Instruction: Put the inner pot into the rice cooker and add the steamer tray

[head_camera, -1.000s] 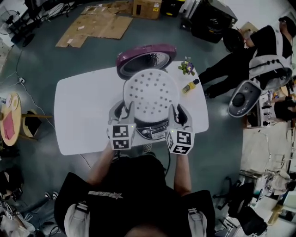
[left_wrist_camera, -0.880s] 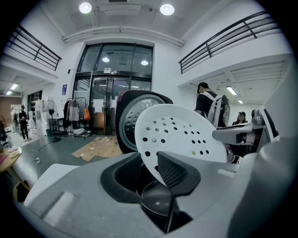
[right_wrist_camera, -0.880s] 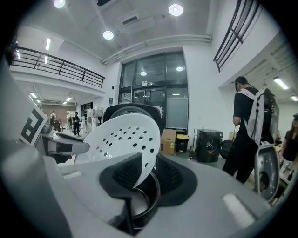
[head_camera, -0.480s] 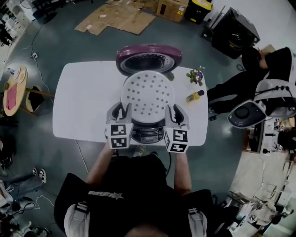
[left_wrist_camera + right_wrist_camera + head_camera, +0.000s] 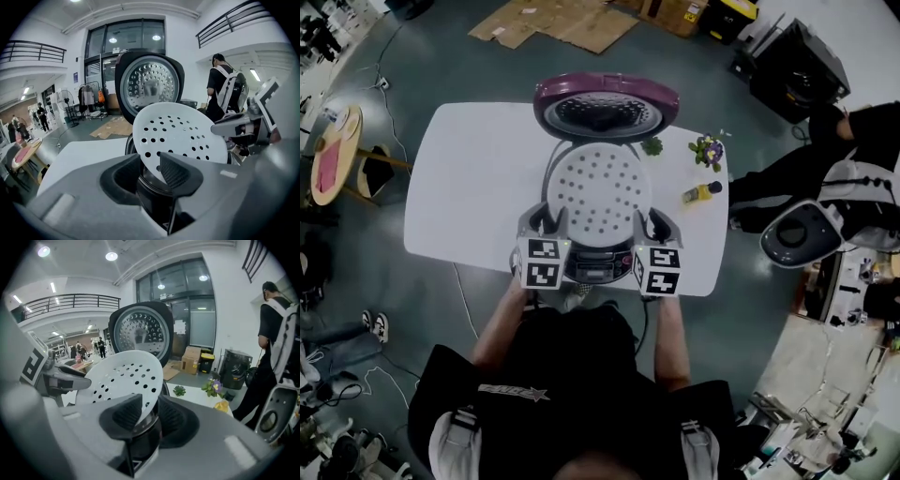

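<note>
Two hand-held grippers flank the round white perforated steamer tray [image 5: 598, 192]: the left gripper [image 5: 149, 161] at its left rim, the right gripper [image 5: 150, 404] at its right rim. Both pairs of jaws are opening, at a middling width, with the rim between them. In each gripper view a dark sliver shows beside the outer pad, so I judge that neither pair is pressing on the rim.

The tray lies just ahead of the jaws, over the mouth of the dark-bodied rice cooker [image 5: 598, 270]. The cooker's purple domed lid [image 5: 607, 105] stands open beyond both grippers. The inner pot is hidden under the tray, so whether it sits properly I cannot tell.

The main risk is an uneven release. If one side lets go first, the tray could tip and land cocked on the cooker's rim. A jaw that passes inside the rim could also catch it as the gripper backs away and drag the tray off centre, or off towards the white table [image 5: 469, 187]. If the pot below is askew, the tray would rock. The small yellow bottle [image 5: 701, 193] and the little potted flowers [image 5: 709, 150] stand well off the right gripper's outer side, so a knock there seems unlikely.
</note>
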The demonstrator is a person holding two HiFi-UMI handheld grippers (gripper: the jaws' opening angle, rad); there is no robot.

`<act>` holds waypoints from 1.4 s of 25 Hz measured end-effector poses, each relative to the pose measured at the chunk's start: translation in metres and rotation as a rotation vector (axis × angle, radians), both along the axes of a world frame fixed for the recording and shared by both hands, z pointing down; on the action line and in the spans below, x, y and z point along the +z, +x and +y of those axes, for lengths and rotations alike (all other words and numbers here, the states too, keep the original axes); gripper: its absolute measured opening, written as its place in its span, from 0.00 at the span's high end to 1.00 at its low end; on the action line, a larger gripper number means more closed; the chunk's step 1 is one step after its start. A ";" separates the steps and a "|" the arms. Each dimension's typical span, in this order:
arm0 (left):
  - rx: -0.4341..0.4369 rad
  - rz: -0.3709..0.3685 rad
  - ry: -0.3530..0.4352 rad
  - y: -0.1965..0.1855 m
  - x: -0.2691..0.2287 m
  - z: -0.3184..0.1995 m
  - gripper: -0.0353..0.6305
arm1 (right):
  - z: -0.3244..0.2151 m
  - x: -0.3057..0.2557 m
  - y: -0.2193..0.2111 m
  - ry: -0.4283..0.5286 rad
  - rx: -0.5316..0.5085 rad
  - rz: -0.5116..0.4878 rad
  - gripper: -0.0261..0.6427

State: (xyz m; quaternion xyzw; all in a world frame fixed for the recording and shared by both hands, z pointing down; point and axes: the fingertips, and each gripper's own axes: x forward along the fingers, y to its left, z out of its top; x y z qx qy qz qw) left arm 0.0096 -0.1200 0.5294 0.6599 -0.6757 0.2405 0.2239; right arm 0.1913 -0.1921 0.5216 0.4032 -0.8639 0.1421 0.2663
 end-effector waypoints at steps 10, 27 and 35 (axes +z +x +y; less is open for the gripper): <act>-0.027 -0.012 -0.140 0.000 0.025 -0.002 0.73 | -0.007 0.032 -0.003 -0.117 -0.019 0.056 0.79; -0.041 -0.008 -0.221 -0.002 0.044 -0.012 0.73 | -0.020 0.061 -0.005 -0.214 -0.021 0.124 0.78; -0.049 -0.009 -0.192 -0.008 0.043 -0.012 0.73 | -0.022 0.060 -0.004 -0.191 -0.007 0.112 0.78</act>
